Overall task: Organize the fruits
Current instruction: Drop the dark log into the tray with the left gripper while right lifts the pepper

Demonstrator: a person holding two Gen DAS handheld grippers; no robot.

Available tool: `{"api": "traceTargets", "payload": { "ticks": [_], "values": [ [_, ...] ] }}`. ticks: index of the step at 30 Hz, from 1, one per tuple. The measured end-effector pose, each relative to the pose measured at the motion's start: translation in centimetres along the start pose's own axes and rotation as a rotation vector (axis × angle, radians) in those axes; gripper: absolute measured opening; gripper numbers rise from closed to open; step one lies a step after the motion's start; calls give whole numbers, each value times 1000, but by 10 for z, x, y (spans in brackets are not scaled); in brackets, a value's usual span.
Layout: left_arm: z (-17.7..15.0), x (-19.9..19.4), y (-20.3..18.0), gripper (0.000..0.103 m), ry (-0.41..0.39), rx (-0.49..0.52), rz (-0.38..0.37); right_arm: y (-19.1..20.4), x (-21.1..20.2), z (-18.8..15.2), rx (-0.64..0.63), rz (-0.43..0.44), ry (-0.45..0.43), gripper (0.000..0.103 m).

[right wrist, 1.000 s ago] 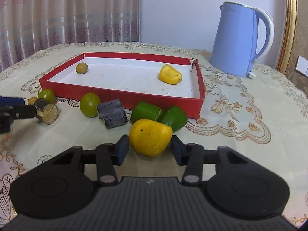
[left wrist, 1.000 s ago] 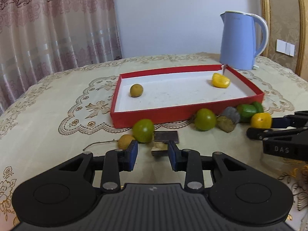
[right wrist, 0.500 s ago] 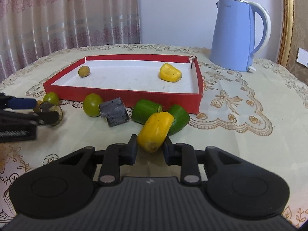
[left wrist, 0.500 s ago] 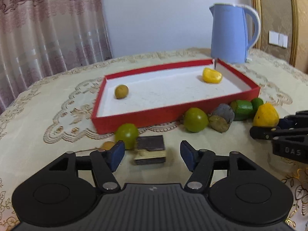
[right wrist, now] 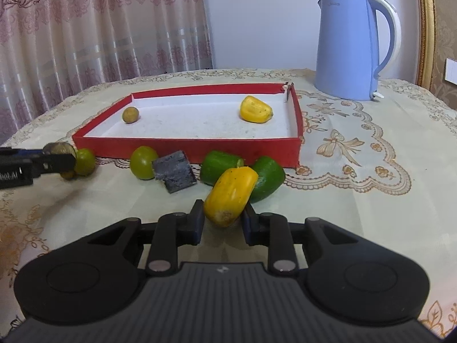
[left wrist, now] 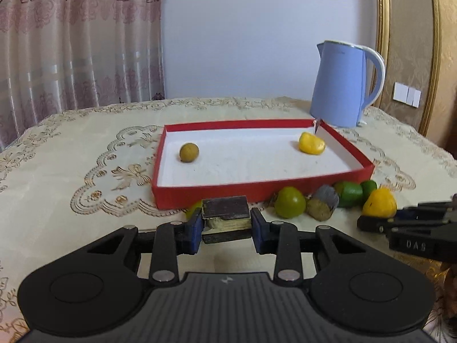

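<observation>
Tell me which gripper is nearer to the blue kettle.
Right. The right gripper, shut on a yellow fruit, sits at the tray's kettle-side end. The left gripper, shut on a dark block, is further from the blue kettle.

The left gripper has its jaws closed on a dark-topped block with a pale layered side, just in front of the red tray. Inside the tray lie a small brownish round fruit and a yellow fruit. Along its front wall sit a green round fruit, a grey-brown chunk and green pieces, while the right gripper grips another yellow fruit; a blue kettle stands behind on the table.
</observation>
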State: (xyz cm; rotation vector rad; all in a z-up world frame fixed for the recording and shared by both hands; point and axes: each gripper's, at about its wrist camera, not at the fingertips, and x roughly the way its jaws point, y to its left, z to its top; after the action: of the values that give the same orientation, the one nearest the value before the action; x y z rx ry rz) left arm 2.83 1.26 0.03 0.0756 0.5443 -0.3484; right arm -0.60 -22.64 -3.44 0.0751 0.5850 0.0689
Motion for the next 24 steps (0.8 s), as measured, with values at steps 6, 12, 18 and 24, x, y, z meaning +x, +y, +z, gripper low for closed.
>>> {"api": "traceTargets", "payload": {
  "ticks": [6, 12, 18, 24],
  "values": [
    [32, 14, -6, 34, -17, 52, 25, 1, -9, 3, -2, 22, -19, 26],
    [80, 73, -31, 34, -12, 151, 78, 2, -16, 4, -1, 35, -31, 26],
    [92, 92, -23, 82, 46, 60, 113, 1, -23, 3, 1, 49, -38, 26],
    [50, 34, -12, 83, -24, -1, 214, 3, -22, 4, 16, 79, -46, 26]
  ]
}}
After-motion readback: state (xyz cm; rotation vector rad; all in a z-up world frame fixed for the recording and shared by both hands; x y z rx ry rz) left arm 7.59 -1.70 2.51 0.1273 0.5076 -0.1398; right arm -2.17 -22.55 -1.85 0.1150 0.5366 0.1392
